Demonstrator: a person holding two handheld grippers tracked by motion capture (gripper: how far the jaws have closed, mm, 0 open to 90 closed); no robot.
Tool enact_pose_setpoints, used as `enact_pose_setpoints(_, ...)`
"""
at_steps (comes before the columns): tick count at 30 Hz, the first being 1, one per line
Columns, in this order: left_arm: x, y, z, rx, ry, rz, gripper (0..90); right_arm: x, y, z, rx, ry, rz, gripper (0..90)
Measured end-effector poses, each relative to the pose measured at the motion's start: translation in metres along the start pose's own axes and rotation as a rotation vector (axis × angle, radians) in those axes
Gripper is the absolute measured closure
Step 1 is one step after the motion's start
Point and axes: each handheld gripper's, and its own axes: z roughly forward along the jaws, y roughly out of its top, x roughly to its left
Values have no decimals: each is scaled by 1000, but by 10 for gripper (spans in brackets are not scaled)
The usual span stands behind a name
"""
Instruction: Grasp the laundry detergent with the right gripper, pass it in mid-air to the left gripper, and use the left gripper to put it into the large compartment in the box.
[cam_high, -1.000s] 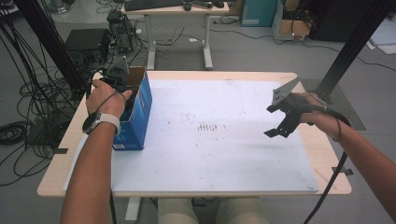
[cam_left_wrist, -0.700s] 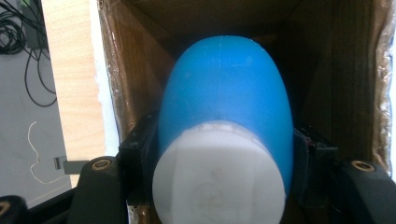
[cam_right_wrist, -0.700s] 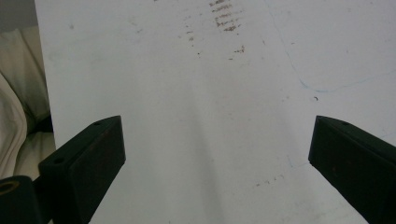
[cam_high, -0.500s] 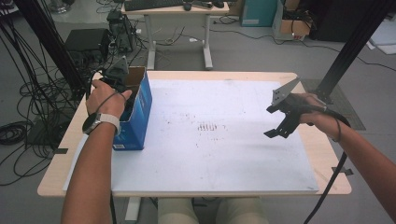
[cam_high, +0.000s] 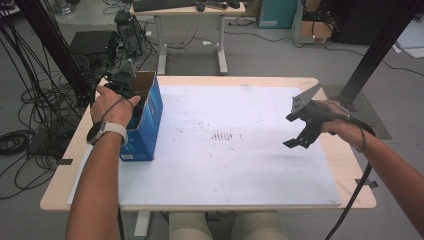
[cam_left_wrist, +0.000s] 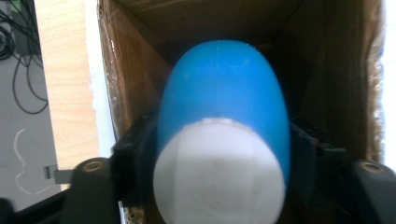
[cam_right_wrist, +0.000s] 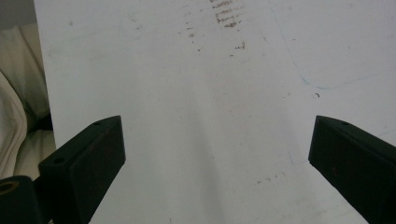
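A blue cardboard box (cam_high: 146, 131) stands open-topped at the left edge of the white board (cam_high: 240, 165). My left gripper (cam_high: 131, 106) reaches down into it. In the left gripper view a rounded blue object with a flat white end (cam_left_wrist: 222, 121) sits clamped between the black fingers (cam_left_wrist: 133, 154), with the box's brown inner walls (cam_left_wrist: 135, 79) around it. My right gripper (cam_high: 298, 140) hangs over the right side of the board with its jaws wide apart. In the right gripper view the right gripper (cam_right_wrist: 217, 156) has nothing but bare white board (cam_right_wrist: 205, 93) between its jaws.
The board covers most of a wooden table (cam_high: 345, 165). Faint brown smudges (cam_high: 222, 135) mark the board's middle. Cables (cam_high: 30, 135) and black equipment (cam_high: 95, 42) lie on the floor to the left, and a second desk (cam_high: 190, 10) stands behind.
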Motion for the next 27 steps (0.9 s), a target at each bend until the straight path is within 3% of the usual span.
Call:
enact_pose_setpoints(8,1,-1,-2,1,-18,28,275,2,2,1,1,3,-7,39)
enact_pose_setpoints(12,0,-2,-3,-15,-27,10,253,2,2,1,1,1,-5,39)
enact_pose_setpoints(14,1,-2,-5,-11,-31,27,247,2,1,0,1,1,-5,39)
enact_pose_setpoints(20,1,-4,-15,-53,-29,29,189,3,2,-2,-4,-4,-6,39)
enact_pose_setpoints(26,7,-6,-28,-103,-36,23,193,4,5,-4,-8,-8,-11,39)
enact_pose_setpoints(27,8,-6,-31,-113,-42,15,189,3,5,-3,-19,-8,-37,39)
